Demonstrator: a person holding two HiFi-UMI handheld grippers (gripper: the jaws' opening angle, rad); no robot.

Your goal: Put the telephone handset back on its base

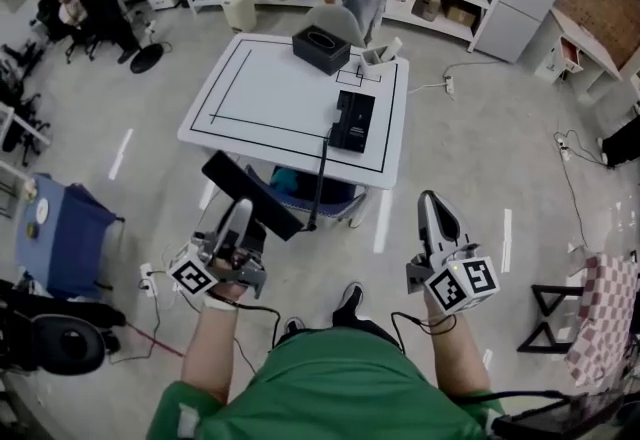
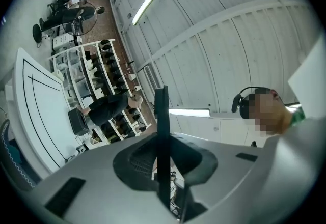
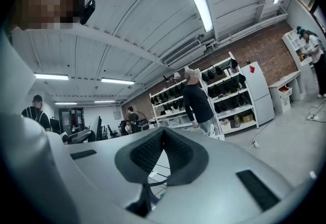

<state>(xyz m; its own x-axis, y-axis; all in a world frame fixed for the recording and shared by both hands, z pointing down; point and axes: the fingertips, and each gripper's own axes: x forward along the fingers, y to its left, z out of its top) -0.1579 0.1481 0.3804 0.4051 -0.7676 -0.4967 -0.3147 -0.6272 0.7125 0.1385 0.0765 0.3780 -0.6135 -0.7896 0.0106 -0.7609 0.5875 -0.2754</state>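
while the left gripper (image 1: 240, 215) clamps the handset (image 1: 252, 194), its cord (image 1: 320, 178) could drag the base (image 1: 352, 120) off the table (image 1: 270, 88) near edge; right gripper (image 1: 437, 209) closed, empty.

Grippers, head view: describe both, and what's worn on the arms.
The left gripper and right gripper are light grey tapered shells with dark pads. Each carries a cube with black-and-white square markers and trails a black cable. The person wears short green sleeves.
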